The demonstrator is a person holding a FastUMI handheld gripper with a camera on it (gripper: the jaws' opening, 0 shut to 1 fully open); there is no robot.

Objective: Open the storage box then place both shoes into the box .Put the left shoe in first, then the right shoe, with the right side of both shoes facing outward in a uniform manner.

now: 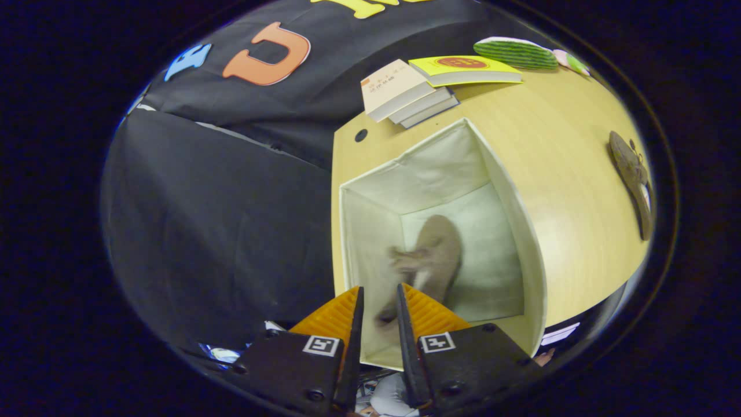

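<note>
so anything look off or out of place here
Nothing is damaged or spilled. One shoe is inside the open box, blurred, just ahead of the hand-held gripper, whose fingers stand slightly apart. It looks tilted rather than flat. The other shoe lies on the table, away from the box.

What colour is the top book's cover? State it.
Bright yellow cover with a red oval mark, on the thick book beyond the fabric storage box, in the gripper view.
</note>
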